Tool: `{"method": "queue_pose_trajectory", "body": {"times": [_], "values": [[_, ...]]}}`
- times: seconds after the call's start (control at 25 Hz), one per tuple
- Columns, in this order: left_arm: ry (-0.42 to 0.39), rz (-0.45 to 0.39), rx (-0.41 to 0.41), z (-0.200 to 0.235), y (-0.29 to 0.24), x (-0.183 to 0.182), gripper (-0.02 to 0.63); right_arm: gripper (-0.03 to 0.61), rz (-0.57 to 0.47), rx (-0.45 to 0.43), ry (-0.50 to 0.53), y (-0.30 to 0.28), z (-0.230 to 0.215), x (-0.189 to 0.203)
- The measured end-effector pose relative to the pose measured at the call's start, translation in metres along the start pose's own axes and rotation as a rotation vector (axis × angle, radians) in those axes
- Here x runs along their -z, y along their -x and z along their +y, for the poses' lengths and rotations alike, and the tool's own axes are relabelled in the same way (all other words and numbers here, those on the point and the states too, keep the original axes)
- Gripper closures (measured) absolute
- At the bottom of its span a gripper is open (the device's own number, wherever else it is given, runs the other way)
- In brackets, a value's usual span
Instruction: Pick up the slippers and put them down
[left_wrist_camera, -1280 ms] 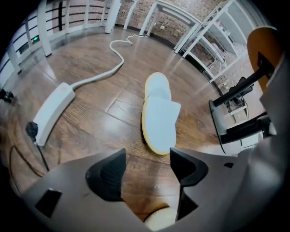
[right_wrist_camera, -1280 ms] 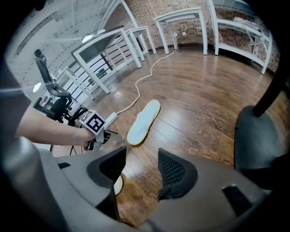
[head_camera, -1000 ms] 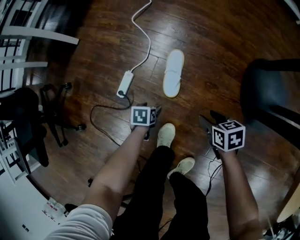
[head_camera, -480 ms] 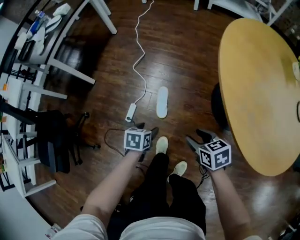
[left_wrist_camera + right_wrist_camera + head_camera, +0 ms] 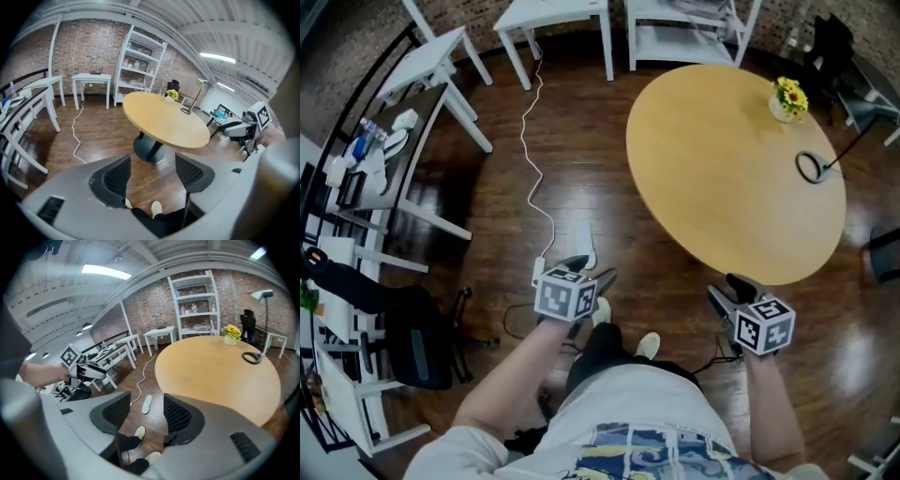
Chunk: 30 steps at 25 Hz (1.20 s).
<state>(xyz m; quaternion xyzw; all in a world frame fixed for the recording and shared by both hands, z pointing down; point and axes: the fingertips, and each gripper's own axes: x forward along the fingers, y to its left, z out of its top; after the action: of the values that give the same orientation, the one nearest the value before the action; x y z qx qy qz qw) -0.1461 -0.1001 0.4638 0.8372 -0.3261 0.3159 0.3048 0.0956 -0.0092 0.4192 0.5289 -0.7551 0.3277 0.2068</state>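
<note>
No readable txt, no labels or brands, no nos. in any view

Floor (image 5: 487, 225): dark, glossy wood boards.
On the floor: a white slipper (image 5: 146, 403) lying flat beside the end of a white cable (image 5: 525, 127); the person's two light shoes (image 5: 649, 344); the table's dark base (image 5: 148, 149).
Round table (image 5: 712, 178): yellow top.
On the table: a pot of yellow flowers (image 5: 787, 98) near one edge; a black ring (image 5: 810, 167) near it, apart.

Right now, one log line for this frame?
left gripper: open, empty | right gripper: open, empty | slipper: on floor beside white cable | grasp: none yet
</note>
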Motion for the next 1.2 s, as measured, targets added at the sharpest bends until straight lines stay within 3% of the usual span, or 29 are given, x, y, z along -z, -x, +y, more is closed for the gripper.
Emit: {"method": "queue_pose_trajectory", "body": {"times": [0.2, 0.56, 0.92, 1.2], "values": [[-0.099, -0.031, 0.104, -0.106, 0.006, -0.031, 0.310, 0.341, -0.102, 0.106, -0.102, 0.091, -0.049, 0.026], [-0.241, -0.029, 0.226, -0.228, 0.018, -0.013, 0.310, 0.341, -0.232, 0.151, -0.128, 0.189, -0.051, 0.063], [-0.253, -0.003, 0.241, -0.258, 0.018, -0.003, 0.310, 0.341, -0.259, 0.225, -0.162, 0.236, -0.068, 0.092], [-0.262, 0.008, 0.239, -0.267, 0.013, -0.001, 0.310, 0.341, -0.248, 0.200, -0.165, 0.231, -0.069, 0.097]]}}
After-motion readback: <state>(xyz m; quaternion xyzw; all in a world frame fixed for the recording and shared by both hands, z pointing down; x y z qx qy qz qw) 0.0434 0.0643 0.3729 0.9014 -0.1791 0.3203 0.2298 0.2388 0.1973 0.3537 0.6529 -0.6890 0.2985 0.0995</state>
